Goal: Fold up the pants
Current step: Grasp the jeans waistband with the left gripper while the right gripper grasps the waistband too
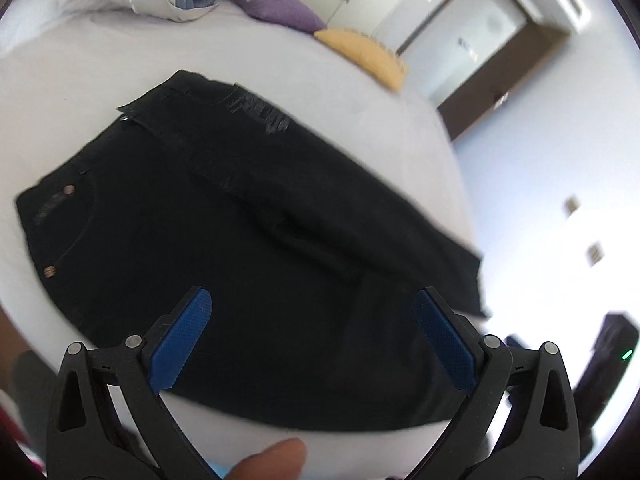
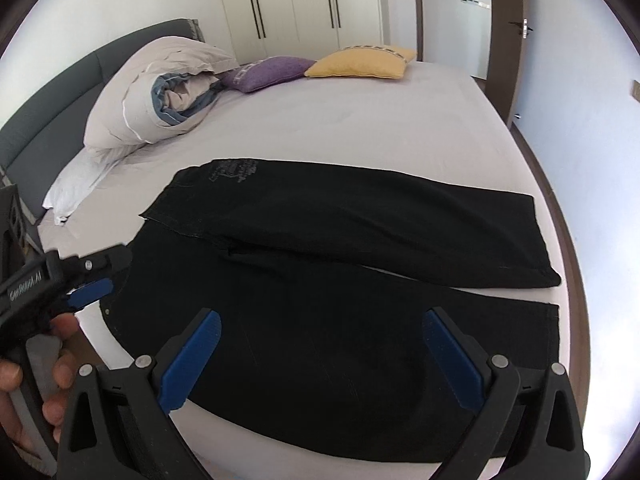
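Black pants [image 2: 320, 280] lie flat on a bed with a pale sheet [image 2: 360, 128], waistband to the left, both legs running right. They also show in the left wrist view [image 1: 240, 240], with copper rivets near the pocket. My right gripper [image 2: 322, 322] is open and empty, hovering over the near leg. My left gripper [image 1: 314, 300] is open and empty above the seat and thigh area. It also appears at the left of the right wrist view [image 2: 102, 276], by the waistband, held by a hand.
A rolled duvet [image 2: 160, 96] lies at the head of the bed, with a purple cushion [image 2: 268, 72] and a yellow cushion [image 2: 360, 64] beside it. White wardrobes [image 2: 300, 4] stand behind. The bed's right edge [image 2: 532, 168] drops to the floor.
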Available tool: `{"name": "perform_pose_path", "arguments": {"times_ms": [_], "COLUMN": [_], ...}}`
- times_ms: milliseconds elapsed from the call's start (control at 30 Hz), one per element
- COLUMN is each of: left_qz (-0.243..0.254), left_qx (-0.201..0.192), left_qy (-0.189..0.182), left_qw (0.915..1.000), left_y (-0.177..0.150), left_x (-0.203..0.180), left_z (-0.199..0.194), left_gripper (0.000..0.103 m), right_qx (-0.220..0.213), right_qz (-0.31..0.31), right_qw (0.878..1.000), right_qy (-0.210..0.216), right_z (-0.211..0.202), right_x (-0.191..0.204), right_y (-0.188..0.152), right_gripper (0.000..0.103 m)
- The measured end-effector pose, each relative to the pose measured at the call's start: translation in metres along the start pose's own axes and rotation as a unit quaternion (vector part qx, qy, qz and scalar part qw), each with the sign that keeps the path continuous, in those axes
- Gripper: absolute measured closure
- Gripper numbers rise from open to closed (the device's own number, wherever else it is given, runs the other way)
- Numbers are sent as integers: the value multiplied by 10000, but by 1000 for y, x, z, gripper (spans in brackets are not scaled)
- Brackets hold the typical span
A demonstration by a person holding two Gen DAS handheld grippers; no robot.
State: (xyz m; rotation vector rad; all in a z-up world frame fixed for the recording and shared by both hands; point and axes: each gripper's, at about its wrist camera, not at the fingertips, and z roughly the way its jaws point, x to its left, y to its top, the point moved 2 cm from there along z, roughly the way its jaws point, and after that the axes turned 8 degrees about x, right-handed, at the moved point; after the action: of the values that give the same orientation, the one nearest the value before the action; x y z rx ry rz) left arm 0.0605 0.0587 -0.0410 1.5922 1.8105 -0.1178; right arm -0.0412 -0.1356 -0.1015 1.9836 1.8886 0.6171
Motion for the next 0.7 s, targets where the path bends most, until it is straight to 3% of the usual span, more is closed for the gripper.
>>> {"name": "perform_pose_path", "arguments": {"times_ms": [100,233,267,367,467,567,633,700], "left_qz": [-493,-1080,-1200,-1200,-793,260,888,1466], "left_qx": [-340,41,-31,-78,39,306,466,656], "left_qy": [-323,-636,-766,-702,-387,256,745,1306], "left_qw": [9977,9921,9898,9903,9961,9989,9922,9783], "left_y": [26,79,94,140,195,250,266,286], "left_x": [10,26,29,36,36,30,33,39], "left_z": [-1,26,33,48,70,103,125,148], "left_gripper": [0,0,0,0,0,0,0,0], "right_qx": [-7,-74,-82,-28,44,167,233,243], "right_qz": [18,-130,-204,-606,-1137,-1617,-1773,-1937], "right_qw": [9994,9980,9976,9956,9900,9819,9787,9750], "right_qy": [341,621,653,719,839,974,1013,1063], "right_z": [7,21,25,45,64,86,98,111], "right_x": [-12,-24,-24,-26,-25,-26,-31,-35], "right_y": [18,46,53,74,96,121,135,149], "right_gripper": [0,0,0,0,1,6,6,6]}}
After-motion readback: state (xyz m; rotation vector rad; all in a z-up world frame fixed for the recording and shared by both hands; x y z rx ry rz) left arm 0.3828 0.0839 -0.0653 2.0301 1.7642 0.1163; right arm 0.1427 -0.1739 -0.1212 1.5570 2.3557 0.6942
